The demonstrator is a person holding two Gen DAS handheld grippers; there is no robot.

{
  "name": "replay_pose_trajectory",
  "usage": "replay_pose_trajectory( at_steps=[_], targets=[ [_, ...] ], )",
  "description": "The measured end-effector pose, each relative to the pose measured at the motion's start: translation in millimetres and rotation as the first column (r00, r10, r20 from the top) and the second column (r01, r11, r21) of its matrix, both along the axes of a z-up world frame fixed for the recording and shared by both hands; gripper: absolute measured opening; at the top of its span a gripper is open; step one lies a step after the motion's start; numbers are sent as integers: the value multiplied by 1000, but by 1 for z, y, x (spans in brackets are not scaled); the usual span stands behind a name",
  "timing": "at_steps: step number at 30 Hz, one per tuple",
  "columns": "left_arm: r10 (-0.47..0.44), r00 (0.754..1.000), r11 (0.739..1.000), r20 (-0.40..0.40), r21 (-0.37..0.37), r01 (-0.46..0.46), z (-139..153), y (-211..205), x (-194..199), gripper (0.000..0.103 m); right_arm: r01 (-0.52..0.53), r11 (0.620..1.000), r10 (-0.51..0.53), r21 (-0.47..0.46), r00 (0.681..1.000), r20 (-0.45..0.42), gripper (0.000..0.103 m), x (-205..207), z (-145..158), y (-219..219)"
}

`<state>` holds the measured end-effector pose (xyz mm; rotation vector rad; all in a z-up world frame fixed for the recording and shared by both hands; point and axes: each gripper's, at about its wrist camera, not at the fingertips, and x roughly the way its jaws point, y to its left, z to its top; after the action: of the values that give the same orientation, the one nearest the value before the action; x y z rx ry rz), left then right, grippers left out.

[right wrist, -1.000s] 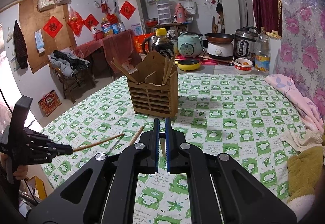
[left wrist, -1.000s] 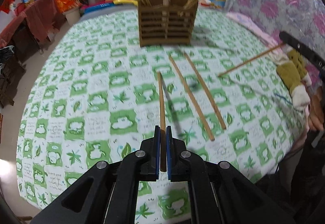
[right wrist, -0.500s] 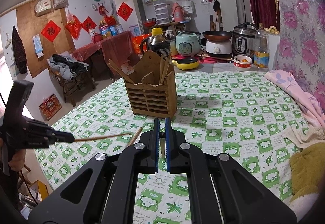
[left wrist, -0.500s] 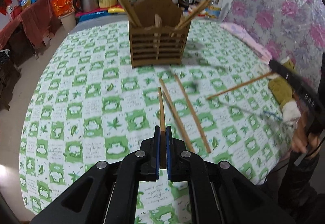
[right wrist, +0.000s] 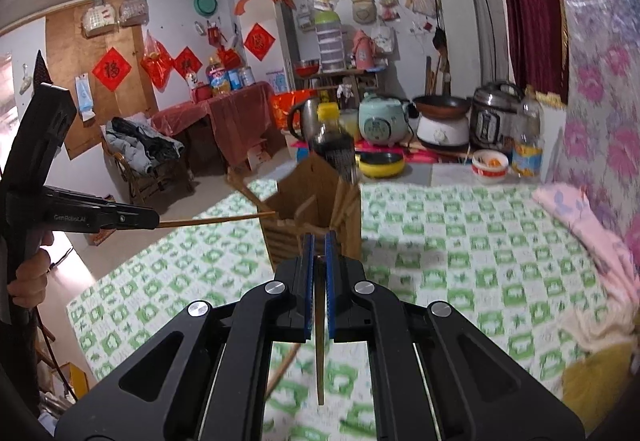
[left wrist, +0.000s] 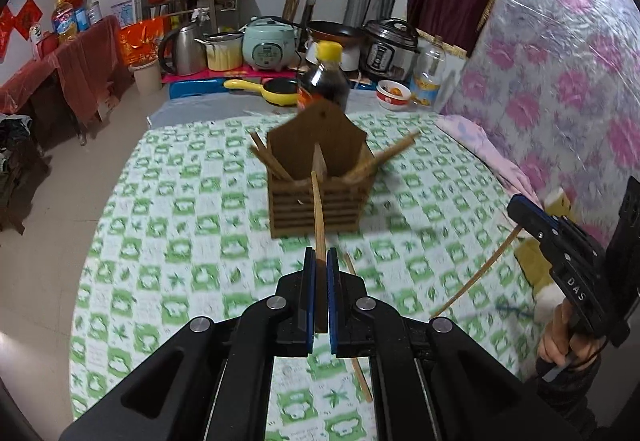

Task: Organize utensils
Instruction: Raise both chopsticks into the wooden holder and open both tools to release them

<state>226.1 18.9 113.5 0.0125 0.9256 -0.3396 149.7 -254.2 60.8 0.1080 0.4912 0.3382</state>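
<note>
A slatted wooden utensil holder stands on the green checked tablecloth with several chopsticks in it. It also shows in the right wrist view. My left gripper is shut on a chopstick whose far tip reaches the holder's top edge. My right gripper is shut on another chopstick, held in the air close to the holder. The right gripper and its chopstick also show at the right of the left wrist view. One loose chopstick lies on the table.
A dark sauce bottle stands behind the holder. Rice cookers, a kettle and pans crowd a counter past the table's far edge. Pink and yellow cloths lie at the table's right edge by a floral wall.
Both grippers have risen from the table and moved toward the holder, each carrying its chopstick. The left chopstick's tip now reaches the holder.
</note>
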Motion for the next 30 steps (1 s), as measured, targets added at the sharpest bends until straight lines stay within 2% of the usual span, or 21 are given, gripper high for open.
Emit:
replay_pose_trajectory(
  at_steps=[5,11,15,18,21,24,26,27,28,30],
  targets=[
    [12,999,999,-46,37,-11,7,-4,32,6,2,1000,-3,29,999,38,6,25,26,5],
    [12,990,997,-142,78,0,-11,-17,74,6,21,997,-29,73,993,111,6,62,63,10],
    [18,986,997,-164,78,-5,-16,-19,97,6,46,994,-61,103,988,144,6,90,77,14],
    [26,985,997,-170,79,-13,-19,-22,115,6,64,990,-81,124,986,142,6,115,72,17],
    [34,982,998,-183,64,-22,-27,-24,133,6,76,987,-94,138,988,126,6,140,54,21],
    [34,983,999,-182,46,-26,-36,-26,150,6,63,991,-72,120,995,72,6,165,26,28],
    [45,985,999,-166,36,-40,-40,-27,155,8,46,994,-47,96,999,14,11,176,8,32],
    [45,985,999,-165,25,-41,-39,-27,155,20,46,994,-46,99,999,-2,11,176,4,29],
    [41,987,999,-157,2,-41,-37,-26,155,41,43,994,-43,105,999,-4,12,174,3,26],
    [59,992,998,-110,-13,-61,-29,-23,151,60,50,993,-52,109,999,15,13,164,7,20]
  ],
)
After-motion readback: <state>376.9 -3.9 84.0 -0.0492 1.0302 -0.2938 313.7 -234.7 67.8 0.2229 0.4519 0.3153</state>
